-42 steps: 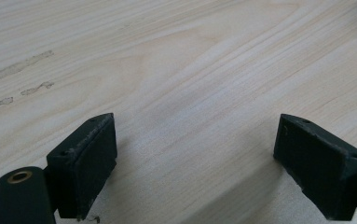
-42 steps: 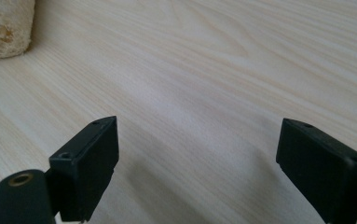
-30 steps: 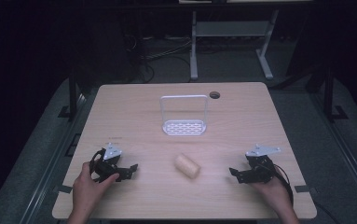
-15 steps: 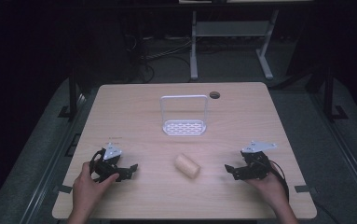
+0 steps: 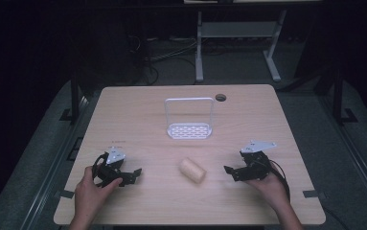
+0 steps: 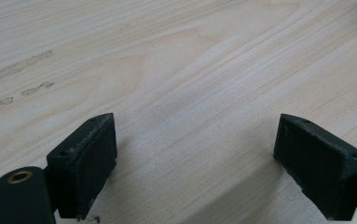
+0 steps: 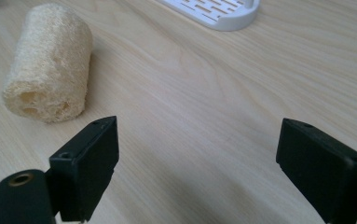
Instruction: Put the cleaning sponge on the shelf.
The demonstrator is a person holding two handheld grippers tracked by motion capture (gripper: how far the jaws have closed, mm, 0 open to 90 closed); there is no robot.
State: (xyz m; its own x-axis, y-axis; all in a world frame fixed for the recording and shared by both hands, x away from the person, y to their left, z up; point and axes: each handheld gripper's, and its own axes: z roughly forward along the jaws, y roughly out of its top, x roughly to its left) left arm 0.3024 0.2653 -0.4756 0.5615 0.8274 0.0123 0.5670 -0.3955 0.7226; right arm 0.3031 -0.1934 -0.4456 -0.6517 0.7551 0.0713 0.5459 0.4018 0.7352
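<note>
The right gripper is spread wide, low over the tabletop. The loofah piece lies ahead of it, to its left, not touching. The left gripper is also spread, holding nothing.

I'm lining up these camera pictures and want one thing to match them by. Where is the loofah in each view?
High view: the loofah lies on the table near the front edge, between the two grippers, nearer the right gripper.
Left gripper view: not in it; bare wood lies between the fingers.
Right gripper view: upper left, lying on its side beyond the left finger.
Shared landmark: the white rack, behind the loofah in the high view and at the top edge of the right gripper view.
</note>
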